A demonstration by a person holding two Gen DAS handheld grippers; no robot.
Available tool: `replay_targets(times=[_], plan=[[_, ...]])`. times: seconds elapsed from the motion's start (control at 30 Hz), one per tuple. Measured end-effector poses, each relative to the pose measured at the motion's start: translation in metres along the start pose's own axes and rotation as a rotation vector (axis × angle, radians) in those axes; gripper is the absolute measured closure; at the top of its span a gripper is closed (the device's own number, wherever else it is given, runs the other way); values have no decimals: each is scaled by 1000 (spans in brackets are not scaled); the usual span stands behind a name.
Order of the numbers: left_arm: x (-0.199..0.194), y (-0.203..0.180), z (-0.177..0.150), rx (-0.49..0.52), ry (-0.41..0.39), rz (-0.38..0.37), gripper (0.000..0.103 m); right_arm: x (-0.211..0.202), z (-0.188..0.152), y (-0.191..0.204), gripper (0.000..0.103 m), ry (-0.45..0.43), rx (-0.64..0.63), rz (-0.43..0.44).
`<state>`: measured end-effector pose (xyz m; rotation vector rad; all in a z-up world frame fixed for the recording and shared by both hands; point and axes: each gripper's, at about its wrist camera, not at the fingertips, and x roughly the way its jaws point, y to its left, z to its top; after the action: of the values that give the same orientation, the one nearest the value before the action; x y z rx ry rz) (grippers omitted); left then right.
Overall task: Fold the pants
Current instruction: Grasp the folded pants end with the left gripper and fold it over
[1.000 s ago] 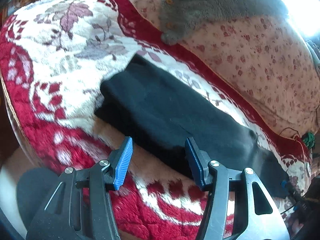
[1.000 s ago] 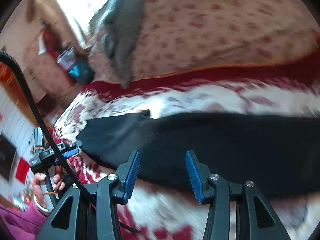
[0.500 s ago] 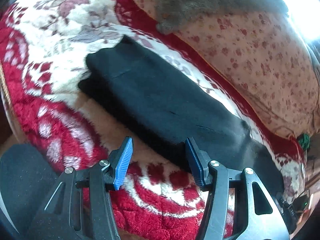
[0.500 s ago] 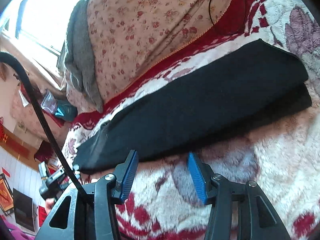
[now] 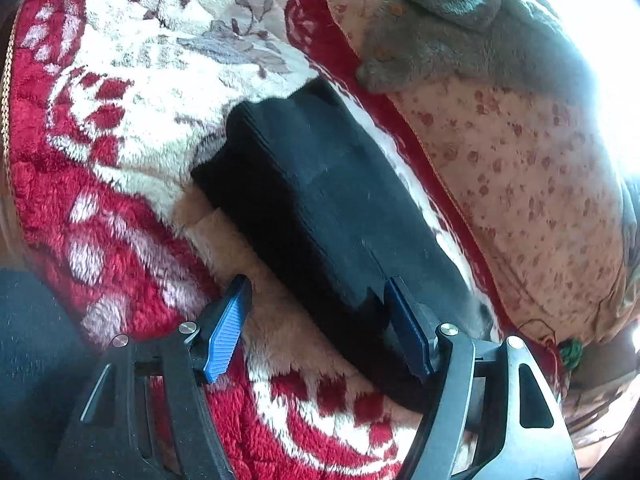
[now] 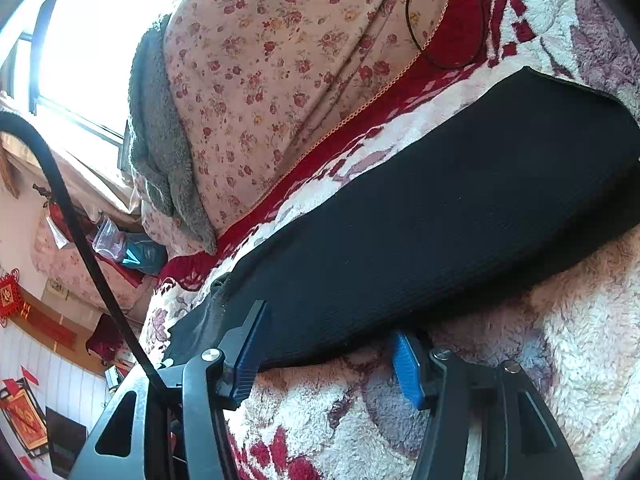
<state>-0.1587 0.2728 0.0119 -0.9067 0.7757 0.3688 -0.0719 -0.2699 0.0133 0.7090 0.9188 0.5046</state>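
Note:
The black pants (image 5: 320, 200) lie folded lengthwise as a long strip on a red and white fleece blanket (image 5: 120, 120). My left gripper (image 5: 316, 320) is open, low over the blanket, its jaws astride the near edge of the strip. In the right wrist view the pants (image 6: 440, 216) run from lower left to upper right. My right gripper (image 6: 328, 344) is open at the strip's near edge, with the left finger (image 6: 248, 344) over the black cloth and the right finger (image 6: 406, 368) just below it on the blanket (image 6: 560, 360).
A floral quilt (image 5: 520, 168) is piled behind the pants, with a grey fleece garment (image 5: 460, 32) on it; both show in the right wrist view (image 6: 280, 60) (image 6: 160, 140). A black cable (image 6: 80, 240) hangs at the left. A bright window (image 6: 88, 40) is behind.
Both grippers have moved down and in toward the pants' near edge. The right one swung from the middle to one end. Both stayed open.

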Motion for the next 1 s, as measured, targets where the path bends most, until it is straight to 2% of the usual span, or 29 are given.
replay_targets(times=[0.1,0.2,0.27,0.3,0.33,0.4,0.47,0.67,0.8,0.87,0.9,1.0], plan=[[6,-6,8,2,-9,11,29,1,0,0,48,-2,9,-8],[12,-11,15,16,-34,19,28,3,2,0,48,-8,30,-7],[14,-12,18,10,-36,24,28,3,2,-1,52,-19,33,2],[13,-13,20,8,-49,8,32,3,2,-3,61,-20,30,-2],[11,-14,23,14,-63,-1,40,4,3,-4,68,-17,26,-10],[10,-20,30,61,-53,36,75,5,3,-7,77,-18,30,-13],[6,-25,37,102,-55,18,81,2,5,-10,84,-29,47,6],[-14,-43,44,193,-90,-25,85,-9,14,11,89,-53,-36,-9],[-7,-30,36,209,-86,36,85,-12,16,17,89,-51,-72,-55],[12,-13,33,177,-36,78,85,-8,13,13,89,-36,-70,-78],[22,-5,32,164,-15,81,85,-4,11,8,89,-21,-61,-101],[19,-4,31,163,-32,62,83,2,6,-6,89,3,-18,-96]])
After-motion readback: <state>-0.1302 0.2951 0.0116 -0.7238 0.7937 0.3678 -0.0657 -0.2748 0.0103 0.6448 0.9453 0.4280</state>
